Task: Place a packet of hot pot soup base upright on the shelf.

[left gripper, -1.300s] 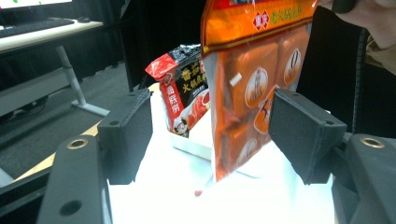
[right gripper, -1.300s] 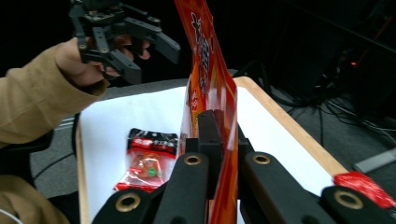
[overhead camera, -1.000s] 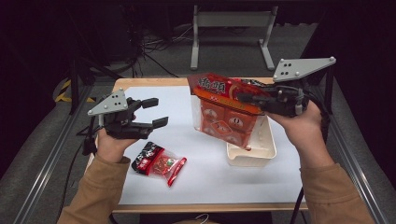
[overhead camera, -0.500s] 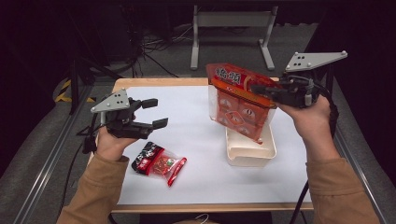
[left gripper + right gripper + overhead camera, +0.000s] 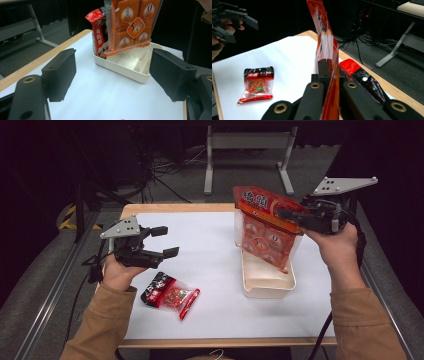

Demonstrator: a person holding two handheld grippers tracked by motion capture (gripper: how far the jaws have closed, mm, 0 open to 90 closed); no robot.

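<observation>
Two grippers are in use. The right gripper (image 5: 292, 215) has its fingers clamped on the top edge of the orange bag (image 5: 267, 227), which hangs upright with its lower end over the tray (image 5: 267, 287). The left gripper (image 5: 162, 241) hovers above the desk (image 5: 210, 250), its fingers having just been opening, nothing between them. A small packet (image 5: 170, 295) lies near it.

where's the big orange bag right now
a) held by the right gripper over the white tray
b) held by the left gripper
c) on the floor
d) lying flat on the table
a: the right gripper is shut on the orange bag's top edge, and the bag hangs with its bottom over the white tray; the left gripper is open and holds nothing.
</observation>
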